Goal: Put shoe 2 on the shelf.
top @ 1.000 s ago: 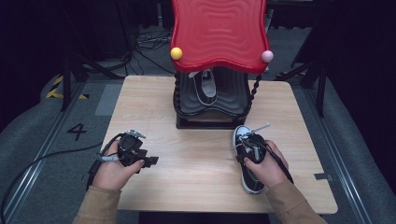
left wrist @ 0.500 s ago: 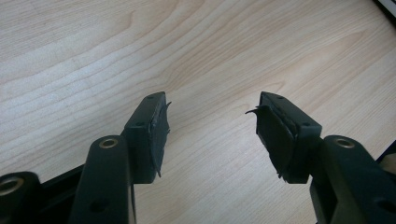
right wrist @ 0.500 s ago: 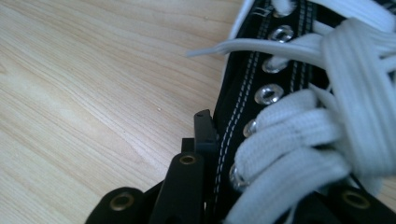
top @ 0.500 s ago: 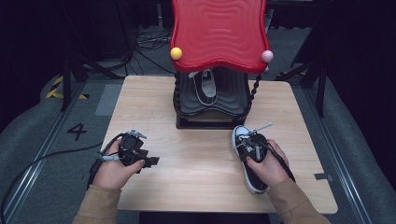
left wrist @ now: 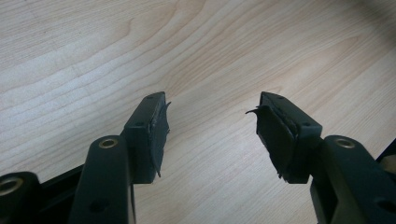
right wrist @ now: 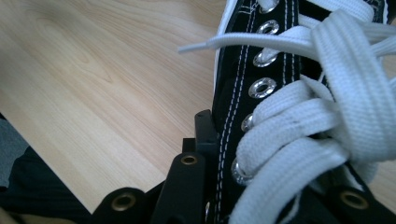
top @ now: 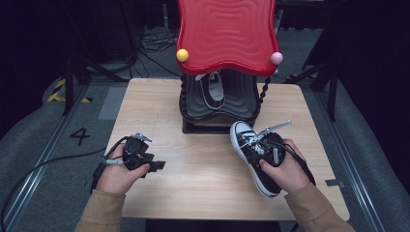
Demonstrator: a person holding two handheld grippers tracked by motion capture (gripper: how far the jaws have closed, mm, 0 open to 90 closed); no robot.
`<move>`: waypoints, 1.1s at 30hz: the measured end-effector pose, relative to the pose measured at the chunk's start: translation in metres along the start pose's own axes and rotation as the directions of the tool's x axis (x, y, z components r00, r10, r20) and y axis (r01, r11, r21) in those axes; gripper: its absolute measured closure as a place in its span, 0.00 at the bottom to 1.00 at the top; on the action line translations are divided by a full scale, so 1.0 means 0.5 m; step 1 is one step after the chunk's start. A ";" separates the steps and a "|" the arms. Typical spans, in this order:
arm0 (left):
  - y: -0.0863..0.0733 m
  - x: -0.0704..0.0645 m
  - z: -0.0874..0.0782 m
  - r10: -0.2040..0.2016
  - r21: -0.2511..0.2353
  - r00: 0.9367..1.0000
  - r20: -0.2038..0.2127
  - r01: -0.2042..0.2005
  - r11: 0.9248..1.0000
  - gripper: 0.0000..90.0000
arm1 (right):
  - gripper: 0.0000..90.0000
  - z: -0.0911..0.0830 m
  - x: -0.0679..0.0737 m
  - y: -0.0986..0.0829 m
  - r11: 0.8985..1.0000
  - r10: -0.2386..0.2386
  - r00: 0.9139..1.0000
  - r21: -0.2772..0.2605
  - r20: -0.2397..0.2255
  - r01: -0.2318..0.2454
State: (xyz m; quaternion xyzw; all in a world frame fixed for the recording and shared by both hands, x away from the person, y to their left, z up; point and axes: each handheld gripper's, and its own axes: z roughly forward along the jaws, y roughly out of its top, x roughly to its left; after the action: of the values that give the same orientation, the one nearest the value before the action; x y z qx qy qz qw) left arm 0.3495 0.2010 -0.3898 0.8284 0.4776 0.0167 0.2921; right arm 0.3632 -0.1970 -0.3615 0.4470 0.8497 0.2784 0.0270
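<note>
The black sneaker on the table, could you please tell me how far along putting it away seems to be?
Done: one sneaker already sits on the lower shelf of the red-topped rack. In hand: the right gripper is clamped on the laced upper of the second sneaker, which lies on the table in front of the rack. The left gripper is open over bare wood. Left, probably: lifting this sneaker onto the shelf.

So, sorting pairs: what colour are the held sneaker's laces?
White laces, clearest in the right gripper view.
</note>
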 end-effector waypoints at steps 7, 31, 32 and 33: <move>-0.003 0.002 -0.005 -0.003 -0.005 1.000 0.001 0.003 1.000 0.48 | 0.97 -0.040 0.005 0.038 0.999 -0.023 1.000 -0.033 -0.019 0.023; -0.057 0.015 -0.032 -0.041 -0.015 0.999 -0.027 0.040 0.999 0.47 | 0.97 -0.010 -0.024 0.229 0.988 -0.006 0.980 -0.150 0.199 0.037; -0.059 0.017 -0.033 -0.035 -0.012 0.999 -0.030 0.034 0.999 0.47 | 0.97 -0.004 -0.027 0.236 0.988 -0.002 0.979 -0.153 0.204 0.034; -0.061 0.018 -0.033 -0.038 -0.011 0.999 -0.031 0.037 0.999 0.47 | 0.97 0.005 -0.029 0.244 0.987 0.002 0.977 -0.158 0.211 0.033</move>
State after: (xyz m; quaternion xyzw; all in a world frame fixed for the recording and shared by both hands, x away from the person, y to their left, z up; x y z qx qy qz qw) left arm 0.3254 0.2275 -0.3936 0.8175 0.4975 0.0266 0.2890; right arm 0.4632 -0.1529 -0.3058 0.4637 0.8204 0.2967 0.1550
